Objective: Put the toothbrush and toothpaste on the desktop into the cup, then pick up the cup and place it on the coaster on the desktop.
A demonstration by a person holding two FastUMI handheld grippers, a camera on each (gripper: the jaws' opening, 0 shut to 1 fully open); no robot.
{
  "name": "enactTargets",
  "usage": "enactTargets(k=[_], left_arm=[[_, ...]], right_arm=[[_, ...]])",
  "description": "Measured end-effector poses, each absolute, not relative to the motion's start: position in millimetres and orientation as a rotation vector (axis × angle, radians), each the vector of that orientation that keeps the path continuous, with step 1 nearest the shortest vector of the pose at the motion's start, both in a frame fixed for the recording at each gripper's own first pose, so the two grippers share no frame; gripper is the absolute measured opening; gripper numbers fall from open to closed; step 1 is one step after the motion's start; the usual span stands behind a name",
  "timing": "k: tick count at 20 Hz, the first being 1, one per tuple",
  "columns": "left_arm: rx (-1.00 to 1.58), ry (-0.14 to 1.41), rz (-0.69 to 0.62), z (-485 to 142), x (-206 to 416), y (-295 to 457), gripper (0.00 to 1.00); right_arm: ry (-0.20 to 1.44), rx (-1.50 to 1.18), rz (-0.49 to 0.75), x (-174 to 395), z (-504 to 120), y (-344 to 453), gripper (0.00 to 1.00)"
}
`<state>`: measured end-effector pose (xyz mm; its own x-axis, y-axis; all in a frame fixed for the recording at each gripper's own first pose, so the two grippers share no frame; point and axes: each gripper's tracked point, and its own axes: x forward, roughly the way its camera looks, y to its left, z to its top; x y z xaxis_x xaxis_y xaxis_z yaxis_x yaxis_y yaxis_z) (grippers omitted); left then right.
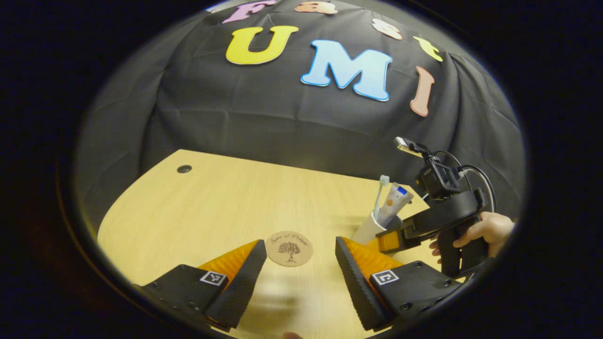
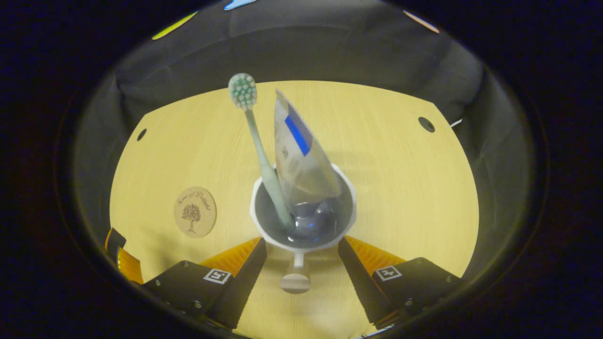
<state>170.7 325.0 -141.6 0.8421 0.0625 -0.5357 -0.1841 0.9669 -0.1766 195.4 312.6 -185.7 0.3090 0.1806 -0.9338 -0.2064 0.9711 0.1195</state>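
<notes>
Left claw (image 1: 297, 278): fingers spread wide, nothing btwn them, low over the tabletop (image 1: 212, 202). Coaster (image 1: 289, 248) lies flat on the wood just ahead of the tips, roughly centred in the gap; round, cork-coloured, tree print on top.

Right claw (image 2: 301, 263): fingers apart, one each side of the cup handle (image 2: 296, 278), not touching it. In the left gripper view the right claw (image 1: 384, 241) sits at the right, beside the cup, w/ a hand (image 1: 476, 233) on its grip.

Cup (image 2: 349, 207): white outside, dark inside, upright on the tabletop, handle pointing toward the right claw. From the left gripper view it stands right of the coaster, partly hidden by the left claw's finger; apart from the coaster.

Toothbrush (image 2: 264, 160): in cup, head up, leaning on the rim.

Toothpaste (image 2: 299, 160): in cup, cap end down, flat end up, beside the brush; blue patch on the tube.

Tabletop: light wood, dark cable holes near the far corners.
</notes>
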Motion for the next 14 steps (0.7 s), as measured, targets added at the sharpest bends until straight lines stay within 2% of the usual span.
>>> enactTargets(k=[1,2,4,5,7,8,9,10,11,13,14], left_arm=[[-0.229,0.56,0.137,-144,170,328,0.96],[-0.228,0.564,0.144,-146,168,331,0.96],[-0.227,0.57,0.152,-148,166,335,0.96],[-0.226,0.574,0.156,-149,166,336,0.96],[-0.224,0.578,0.163,-151,164,339,0.96],[-0.225,0.578,0.166,-152,164,339,0.96],[-0.226,0.581,0.167,-152,164,338,0.96],[-0.226,0.586,0.169,-153,161,338,0.96],[-0.226,0.588,0.169,-154,160,338,0.92],[-0.225,0.595,0.173,-156,160,339,0.96],[-0.226,0.598,0.173,-158,160,339,0.96]], right_arm=[[1.239,-0.029,0.253,196,-189,313,0.94],[1.246,-0.033,0.248,197,-191,312,0.86],[1.258,-0.037,0.246,198,-196,312,0.77],[1.265,-0.047,0.243,196,-199,311,0.77],[1.28,-0.051,0.245,192,-200,312,0.62],[1.284,-0.061,0.245,193,-201,311,0.51],[1.282,-0.065,0.249,192,-200,310,0.48],[1.282,-0.061,0.241,192,-201,310,0.31],[1.285,-0.065,0.248,193,-204,311,0.3],[1.28,-0.068,0.254,191,-200,311,0.3],[1.269,-0.075,0.259,194,-203,311,0.26]])
